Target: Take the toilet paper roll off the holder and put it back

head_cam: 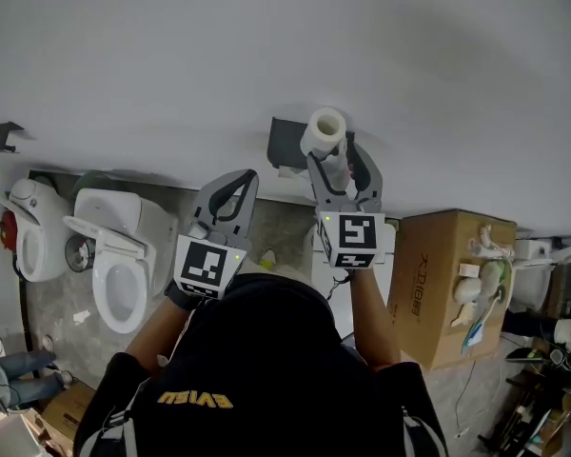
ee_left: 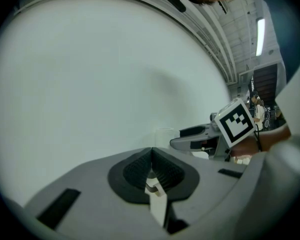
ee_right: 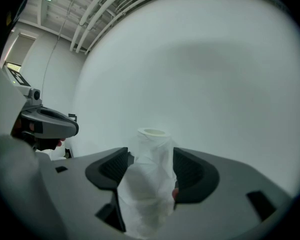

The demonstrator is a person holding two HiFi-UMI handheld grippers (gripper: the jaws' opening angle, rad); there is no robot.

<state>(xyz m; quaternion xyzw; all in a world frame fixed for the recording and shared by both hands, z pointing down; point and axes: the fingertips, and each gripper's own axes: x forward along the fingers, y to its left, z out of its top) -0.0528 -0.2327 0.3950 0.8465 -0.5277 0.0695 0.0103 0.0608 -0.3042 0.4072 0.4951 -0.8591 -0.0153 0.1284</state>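
Note:
The white toilet paper roll [head_cam: 324,131] is up against the white wall, just right of the dark holder [head_cam: 287,147]. My right gripper [head_cam: 343,160] is shut on the roll. In the right gripper view the roll [ee_right: 147,194] stands upright between the dark pads [ee_right: 192,171], its wrap crumpled and its top end sticking out past my right gripper [ee_right: 151,156]. The holder is hidden in that view. My left gripper [head_cam: 236,187] hangs to the left of the holder, shut and empty. Its pads meet in the left gripper view [ee_left: 151,155], pointing at the bare wall.
Below on the left are a white toilet [head_cam: 119,255] and a second fixture [head_cam: 29,231]. A cardboard box [head_cam: 447,284] with things on top stands at the right. A small dark bracket [head_cam: 2,136] is on the wall far left.

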